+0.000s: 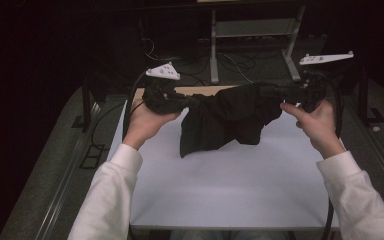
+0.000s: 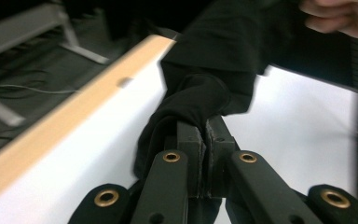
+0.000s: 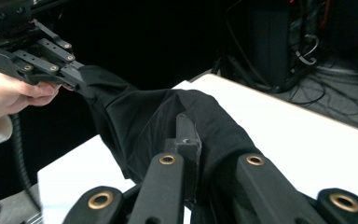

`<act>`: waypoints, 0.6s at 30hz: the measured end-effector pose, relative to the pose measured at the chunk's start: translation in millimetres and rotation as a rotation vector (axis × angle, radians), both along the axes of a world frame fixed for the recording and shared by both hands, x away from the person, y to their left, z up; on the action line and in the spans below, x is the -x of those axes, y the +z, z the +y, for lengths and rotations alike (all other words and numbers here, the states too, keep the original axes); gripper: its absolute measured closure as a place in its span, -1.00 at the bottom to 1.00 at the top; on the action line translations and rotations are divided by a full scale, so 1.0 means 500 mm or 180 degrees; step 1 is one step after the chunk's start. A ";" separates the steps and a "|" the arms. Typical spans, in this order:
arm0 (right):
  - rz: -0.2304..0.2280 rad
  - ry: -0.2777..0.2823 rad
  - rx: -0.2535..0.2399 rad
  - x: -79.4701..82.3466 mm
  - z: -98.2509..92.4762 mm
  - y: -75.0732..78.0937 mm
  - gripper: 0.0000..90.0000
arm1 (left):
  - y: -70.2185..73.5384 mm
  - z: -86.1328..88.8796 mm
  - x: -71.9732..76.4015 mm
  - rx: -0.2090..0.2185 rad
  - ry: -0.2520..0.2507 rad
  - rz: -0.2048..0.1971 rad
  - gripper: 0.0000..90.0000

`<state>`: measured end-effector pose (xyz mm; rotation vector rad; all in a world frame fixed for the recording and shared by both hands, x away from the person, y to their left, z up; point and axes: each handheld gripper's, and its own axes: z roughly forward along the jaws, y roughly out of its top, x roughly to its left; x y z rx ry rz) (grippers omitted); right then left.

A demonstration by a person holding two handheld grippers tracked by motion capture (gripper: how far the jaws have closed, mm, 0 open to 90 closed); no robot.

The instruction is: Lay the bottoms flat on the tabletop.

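Note:
A black cloth (image 1: pixel 230 120) hangs stretched between my two grippers above the far half of the white table (image 1: pixel 220 190). My left gripper (image 1: pixel 187 101) is shut on the cloth's left end; its own view shows the jaws pressed together on a bunched fold of the cloth (image 2: pixel 191 100). My right gripper (image 1: pixel 265 91) is shut on the cloth's right end. In the right gripper view the cloth (image 3: pixel 168 116) drapes over the jaws and runs to the left gripper (image 3: pixel 77 79), held by a hand. The cloth's lower edge sags toward the table.
The table has a wooden far edge (image 1: pixel 200 90). Behind it stand a metal frame (image 1: pixel 252 35) and loose cables (image 1: pixel 235 62) on a dark floor. A rail (image 1: pixel 65 175) runs along the table's left side.

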<state>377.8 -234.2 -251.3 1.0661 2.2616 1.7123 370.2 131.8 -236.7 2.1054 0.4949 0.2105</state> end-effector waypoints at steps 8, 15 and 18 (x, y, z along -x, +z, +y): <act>0.0350 0.0127 0.0098 0.056 -0.008 -0.095 0.85 | -0.104 0.000 0.029 0.0056 -0.0355 0.0479 0.92; 0.0786 0.0290 0.0339 0.104 -0.002 -0.211 0.84 | -0.226 -0.018 0.040 -0.0024 -0.0459 0.0872 0.92; 0.0901 0.0334 0.0419 0.122 -0.004 -0.247 0.84 | -0.261 -0.027 0.054 -0.0072 -0.0511 0.1009 0.92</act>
